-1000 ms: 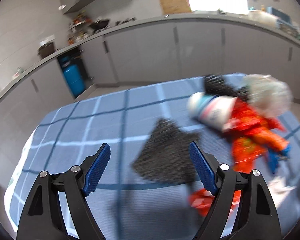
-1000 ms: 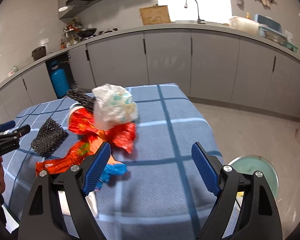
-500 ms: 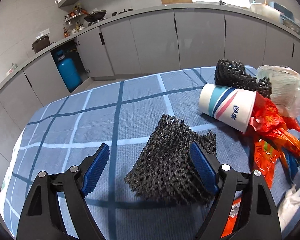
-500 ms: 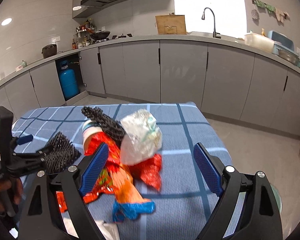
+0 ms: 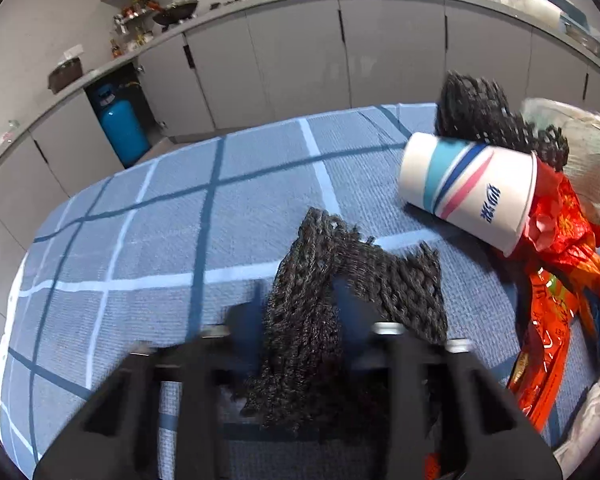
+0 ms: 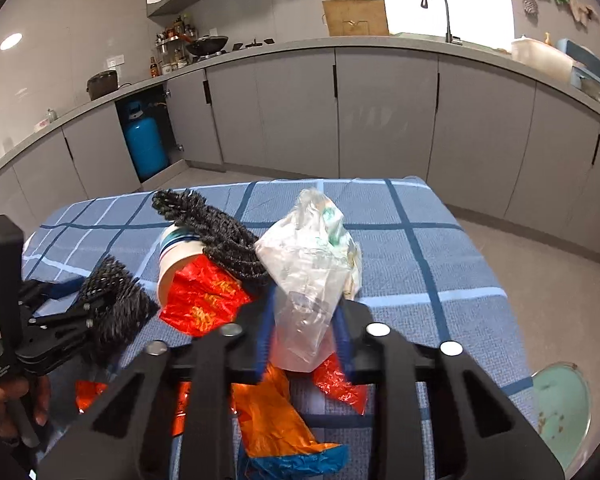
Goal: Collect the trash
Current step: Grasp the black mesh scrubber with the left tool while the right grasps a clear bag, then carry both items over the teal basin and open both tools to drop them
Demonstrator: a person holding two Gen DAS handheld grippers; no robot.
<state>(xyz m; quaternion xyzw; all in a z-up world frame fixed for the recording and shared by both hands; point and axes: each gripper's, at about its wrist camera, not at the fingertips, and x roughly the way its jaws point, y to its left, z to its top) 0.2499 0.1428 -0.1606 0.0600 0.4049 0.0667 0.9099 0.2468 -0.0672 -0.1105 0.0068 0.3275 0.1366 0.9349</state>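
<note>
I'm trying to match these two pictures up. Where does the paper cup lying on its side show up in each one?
Left wrist view: the paper cup lies at right of centre, beyond the black mesh pad, its mouth against the red wrapper.
Right wrist view: the cup is left of centre, mouth toward the camera, partly under a second black mesh piece.
Shared landmark: the blue gas cylinder under the counter.

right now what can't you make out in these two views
- Left wrist view: the left gripper is motion-blurred; its jaws are closing on the black foam net, which hides the pads.
- Left wrist view: the clear plastic bag is cut off by the right edge.
- Right wrist view: the paper cup is partly covered by a second net; its inside cannot be seen.
</note>
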